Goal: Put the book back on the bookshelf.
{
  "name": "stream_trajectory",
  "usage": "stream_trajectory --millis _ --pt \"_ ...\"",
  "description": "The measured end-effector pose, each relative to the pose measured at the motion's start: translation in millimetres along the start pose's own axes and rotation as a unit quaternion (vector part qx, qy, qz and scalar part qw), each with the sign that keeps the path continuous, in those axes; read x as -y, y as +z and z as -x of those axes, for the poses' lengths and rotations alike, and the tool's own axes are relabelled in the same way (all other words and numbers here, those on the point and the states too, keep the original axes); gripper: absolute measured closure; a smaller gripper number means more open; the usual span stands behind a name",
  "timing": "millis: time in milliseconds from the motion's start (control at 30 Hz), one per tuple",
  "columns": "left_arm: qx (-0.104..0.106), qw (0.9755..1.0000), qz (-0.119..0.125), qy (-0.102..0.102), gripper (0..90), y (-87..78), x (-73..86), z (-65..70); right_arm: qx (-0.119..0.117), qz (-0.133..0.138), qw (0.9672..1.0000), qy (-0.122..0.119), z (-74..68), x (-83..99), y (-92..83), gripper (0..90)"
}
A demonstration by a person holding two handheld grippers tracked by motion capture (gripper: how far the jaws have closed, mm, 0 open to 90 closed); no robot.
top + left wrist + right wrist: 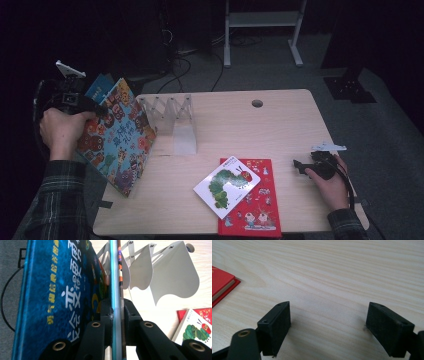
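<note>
The white folding rack [172, 117] is standing at the back left of the worktop [280, 125], blocking that corner, with the two books [117, 132] in the left tongs [116, 312] leaning just beside its left end. The white caterpillar book [227, 186] is lying on the red book [257, 207] at front centre, leaving bare wood open behind them and under the right tongs [328, 325].

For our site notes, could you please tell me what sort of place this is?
Probably a lab or studio recording bay: a light wooden table on grey carpet, loose cables on the floor, a white equipment stand against dark surroundings.
</note>
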State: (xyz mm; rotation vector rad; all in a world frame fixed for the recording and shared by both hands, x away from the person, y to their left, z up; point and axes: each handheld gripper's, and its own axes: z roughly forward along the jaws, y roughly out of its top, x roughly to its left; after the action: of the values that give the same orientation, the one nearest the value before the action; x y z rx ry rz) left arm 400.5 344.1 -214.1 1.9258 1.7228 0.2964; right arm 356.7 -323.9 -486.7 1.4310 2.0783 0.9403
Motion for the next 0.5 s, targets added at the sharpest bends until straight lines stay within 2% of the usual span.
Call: stream_trajectory --millis 500 --pt "-0.015 0.9996 0.022 -0.006 80.6 18.3 0.0 0.9 0.0 0.0 1.0 0.0 -0.1 0.0 0.0 18.8"
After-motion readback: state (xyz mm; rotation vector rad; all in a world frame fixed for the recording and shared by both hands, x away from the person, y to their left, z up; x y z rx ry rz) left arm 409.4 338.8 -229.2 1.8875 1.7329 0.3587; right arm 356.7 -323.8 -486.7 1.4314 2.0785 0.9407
